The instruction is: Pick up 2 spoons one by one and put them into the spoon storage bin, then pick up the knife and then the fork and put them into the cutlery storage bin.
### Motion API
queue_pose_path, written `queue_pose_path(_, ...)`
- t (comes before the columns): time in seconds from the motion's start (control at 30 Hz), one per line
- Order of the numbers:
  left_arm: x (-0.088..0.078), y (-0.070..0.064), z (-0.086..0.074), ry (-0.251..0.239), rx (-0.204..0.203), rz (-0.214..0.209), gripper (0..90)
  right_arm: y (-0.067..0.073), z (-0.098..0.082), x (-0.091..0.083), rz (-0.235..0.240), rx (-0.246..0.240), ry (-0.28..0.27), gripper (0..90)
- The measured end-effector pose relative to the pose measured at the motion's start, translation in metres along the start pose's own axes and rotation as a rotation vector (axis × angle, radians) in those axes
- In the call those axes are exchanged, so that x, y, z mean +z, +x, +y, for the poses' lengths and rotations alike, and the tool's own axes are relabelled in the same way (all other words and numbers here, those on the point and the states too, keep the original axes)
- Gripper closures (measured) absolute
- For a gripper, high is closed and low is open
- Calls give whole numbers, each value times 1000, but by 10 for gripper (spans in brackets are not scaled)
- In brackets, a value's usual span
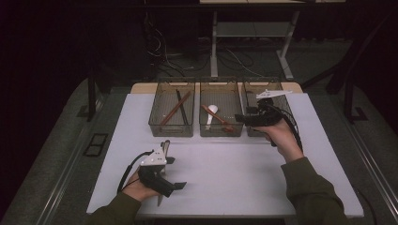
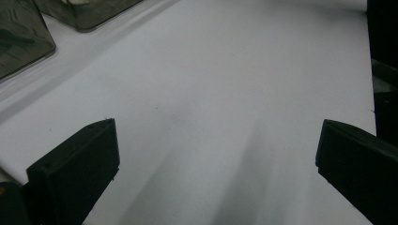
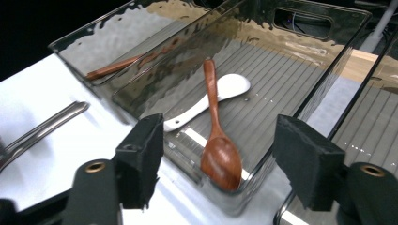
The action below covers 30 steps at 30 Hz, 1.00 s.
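Glossy wooden spoon (image 3: 218, 150), glazed white spoon (image 3: 220, 96), clear smoky plastic bin (image 3: 300, 51), matt white table (image 1: 225, 173)

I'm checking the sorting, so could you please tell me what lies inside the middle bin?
Inside the middle bin lie a wooden spoon and a white spoon; the wooden one crosses over it, covering part of its handle.

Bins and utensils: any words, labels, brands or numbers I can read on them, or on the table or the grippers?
None: there is no readable text.
Three clear bins: no label or print.
Wooden spoon and white spoon in the middle bin: plain.
White table: blank.
Left gripper and right gripper: black jaws, no marking legible.
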<state>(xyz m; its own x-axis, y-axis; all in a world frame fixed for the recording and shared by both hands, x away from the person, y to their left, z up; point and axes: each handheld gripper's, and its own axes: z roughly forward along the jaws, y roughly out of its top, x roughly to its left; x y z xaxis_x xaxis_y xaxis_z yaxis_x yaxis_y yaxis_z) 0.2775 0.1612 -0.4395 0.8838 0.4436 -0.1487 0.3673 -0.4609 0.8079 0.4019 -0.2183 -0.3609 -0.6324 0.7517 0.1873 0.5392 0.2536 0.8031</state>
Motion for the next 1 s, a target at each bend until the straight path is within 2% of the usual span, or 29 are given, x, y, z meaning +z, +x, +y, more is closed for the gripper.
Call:
queue_pose_path(0.07, 0, 0, 0, 0, -1, 1, 0, 3, -7, -5, -11, -18, -5, 282)
queue_pose_path(0.27, -1, 0, 0, -3, 0, 2, 0, 6, -32, -21, 29, -23, -25, 235)
queue_pose_path(0.4, -1, -1, 0, -8, -3, 2, 0, 10, -48, -31, 25, -45, -30, 205)
queue_pose_path(0.73, -3, -1, 0, -9, 0, 4, 0, 21, -89, -48, 40, -106, -36, 189)
queue_pose_path(1.0, -3, 1, 0, -12, -3, 9, 0, 27, -116, -58, 51, -118, -36, 182)
